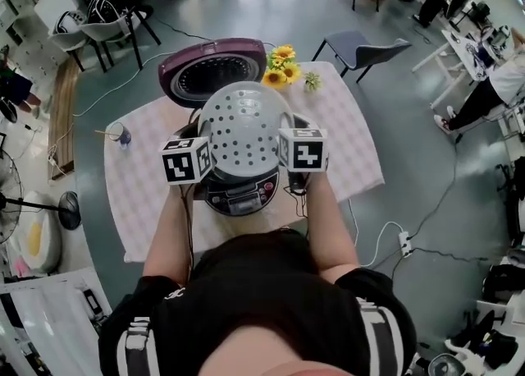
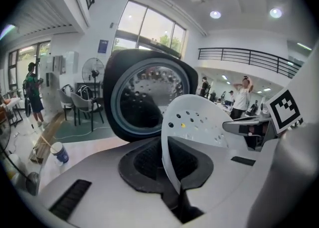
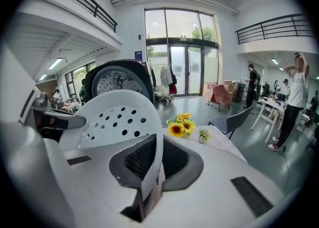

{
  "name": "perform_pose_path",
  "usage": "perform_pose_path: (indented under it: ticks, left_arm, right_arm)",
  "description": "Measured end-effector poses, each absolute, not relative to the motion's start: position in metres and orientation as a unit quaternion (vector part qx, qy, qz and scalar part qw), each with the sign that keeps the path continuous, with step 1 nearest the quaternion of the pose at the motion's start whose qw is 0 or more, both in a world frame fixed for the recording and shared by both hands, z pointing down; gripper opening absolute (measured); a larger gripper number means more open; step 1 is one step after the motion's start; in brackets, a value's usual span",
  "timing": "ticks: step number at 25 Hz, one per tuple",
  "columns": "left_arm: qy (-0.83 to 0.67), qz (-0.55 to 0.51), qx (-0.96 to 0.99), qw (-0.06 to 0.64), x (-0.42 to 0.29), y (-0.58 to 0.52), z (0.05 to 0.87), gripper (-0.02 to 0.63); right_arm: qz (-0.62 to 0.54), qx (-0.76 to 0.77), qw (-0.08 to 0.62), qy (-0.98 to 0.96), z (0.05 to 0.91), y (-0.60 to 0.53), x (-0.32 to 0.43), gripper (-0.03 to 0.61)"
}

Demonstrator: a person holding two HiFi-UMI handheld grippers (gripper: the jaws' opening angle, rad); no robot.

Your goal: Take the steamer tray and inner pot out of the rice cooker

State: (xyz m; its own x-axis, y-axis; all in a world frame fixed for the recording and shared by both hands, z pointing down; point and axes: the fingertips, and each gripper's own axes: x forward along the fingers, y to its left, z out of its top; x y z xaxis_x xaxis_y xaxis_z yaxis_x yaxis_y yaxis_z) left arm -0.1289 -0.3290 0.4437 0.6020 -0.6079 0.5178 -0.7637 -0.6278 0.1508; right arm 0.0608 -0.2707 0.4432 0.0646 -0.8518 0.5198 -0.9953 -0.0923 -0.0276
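Where it hangs between them, left tongs (image 2: 180, 192) and right tongs (image 3: 145, 192) clamp the steamer tray (image 1: 244, 130).

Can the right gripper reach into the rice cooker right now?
Probably not: the right gripper is shut on the steamer tray, which hangs right over the rice cooker.

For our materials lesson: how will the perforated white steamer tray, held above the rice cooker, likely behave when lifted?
The steamer tray looks thin and full of holes, so probably light, perhaps slightly flexible. The left claw and right claw pinch only its rim on opposite sides, so it might tilt or slip if either loosens.
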Motion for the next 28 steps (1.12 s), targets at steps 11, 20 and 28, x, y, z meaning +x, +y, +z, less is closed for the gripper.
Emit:
perform_pose_path:
  ticks: [11,20,28]
  left_arm:
    - [-0.255,0.217,0.932,0.136,-0.045,-0.289,0.439,0.028]
    - [-0.221,0.232,0.937,0.139,0.059,-0.246,0.442,0.038]
    - [-0.252,0.247,0.923,0.152,0.153,-0.249,0.456,0.040]
  right_arm:
    - [0.219,0.793,0.146,-0.550,0.438,-0.187,0.124,0.025]
    - [0.224,0.805,0.139,-0.531,0.443,-0.141,0.224,0.023]
    - [0.234,0.780,0.143,-0.562,0.455,-0.155,0.324,0.020]
